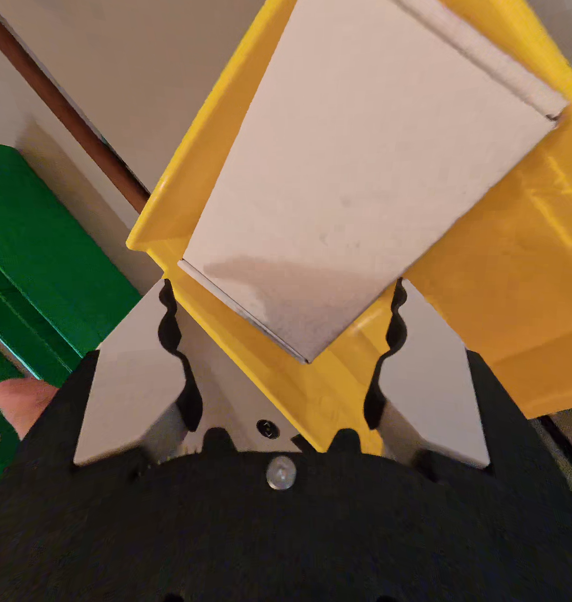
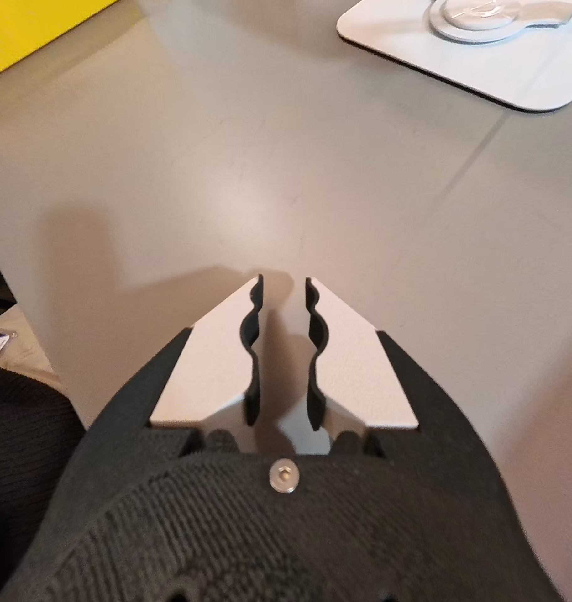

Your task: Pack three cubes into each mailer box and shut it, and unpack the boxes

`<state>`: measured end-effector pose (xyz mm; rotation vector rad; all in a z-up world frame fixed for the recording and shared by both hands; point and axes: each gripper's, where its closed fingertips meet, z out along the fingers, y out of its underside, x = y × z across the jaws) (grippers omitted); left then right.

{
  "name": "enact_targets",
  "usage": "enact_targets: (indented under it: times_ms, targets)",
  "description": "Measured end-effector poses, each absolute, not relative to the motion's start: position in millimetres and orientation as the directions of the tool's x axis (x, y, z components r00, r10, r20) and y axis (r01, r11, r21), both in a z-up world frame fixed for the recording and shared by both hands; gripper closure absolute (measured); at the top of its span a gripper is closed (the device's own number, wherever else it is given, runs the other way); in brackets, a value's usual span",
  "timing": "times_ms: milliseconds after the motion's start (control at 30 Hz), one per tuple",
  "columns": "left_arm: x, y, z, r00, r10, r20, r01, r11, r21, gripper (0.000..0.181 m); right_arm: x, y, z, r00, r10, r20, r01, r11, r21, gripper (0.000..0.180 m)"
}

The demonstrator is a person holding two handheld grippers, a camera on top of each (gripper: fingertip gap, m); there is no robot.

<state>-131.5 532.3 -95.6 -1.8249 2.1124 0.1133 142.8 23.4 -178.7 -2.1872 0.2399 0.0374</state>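
Over the yellow bin (image 1: 522, 325), the left gripper (image 1: 283, 283) is hovering with its jaws spread wide and nothing between them. A closed white box (image 1: 359, 202) is lying inside the bin, one corner pointing toward the gripper. A green bin (image 1: 43, 247) is sitting to the left, well apart. The right gripper (image 2: 284, 280) is hanging above the bare grey table (image 2: 278, 169), jaws slightly parted and gripping nothing. A white mat (image 2: 473, 68) is lying farther off.
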Motion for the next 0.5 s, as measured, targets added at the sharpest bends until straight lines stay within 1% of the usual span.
enact_targets:
  times_ms: [67, 133, 167, 267, 400, 500]
  targets:
    - [-131, 544, -108, -0.186, -0.935, -0.301, -0.974, 0.217, -0.072, 0.032, 150, 24, -175, 0.975, -0.194, -0.111, -0.201, -0.542, -0.816, 0.159]
    - [-130, 550, -120, -0.213, -0.941, -0.263, -0.972, 0.231, -0.038, 0.03, 154, 23, -170, 0.971, -0.217, -0.102, -0.203, -0.518, -0.831, 0.163]
    - [-132, 549, -125, -0.222, -0.948, -0.23, -0.972, 0.233, -0.022, 0.024, 155, 23, -169, 0.97, -0.223, -0.099, -0.203, -0.509, -0.836, 0.164]
    - [-128, 548, -130, -0.229, -0.958, -0.173, -0.97, 0.239, -0.041, 0.022, 158, 22, -166, 0.966, -0.242, -0.095, -0.207, -0.492, -0.846, 0.164]
    - [-125, 547, -130, -0.279, -0.94, -0.195, -0.952, 0.297, -0.071, 0.023, 161, 21, -167, 0.961, -0.255, -0.109, -0.225, -0.49, -0.842, 0.164]
    - [-127, 543, -129, -0.292, -0.936, -0.197, -0.948, 0.31, -0.068, 0.024, 161, 21, -166, 0.961, -0.251, -0.118, -0.23, -0.483, -0.845, 0.164]
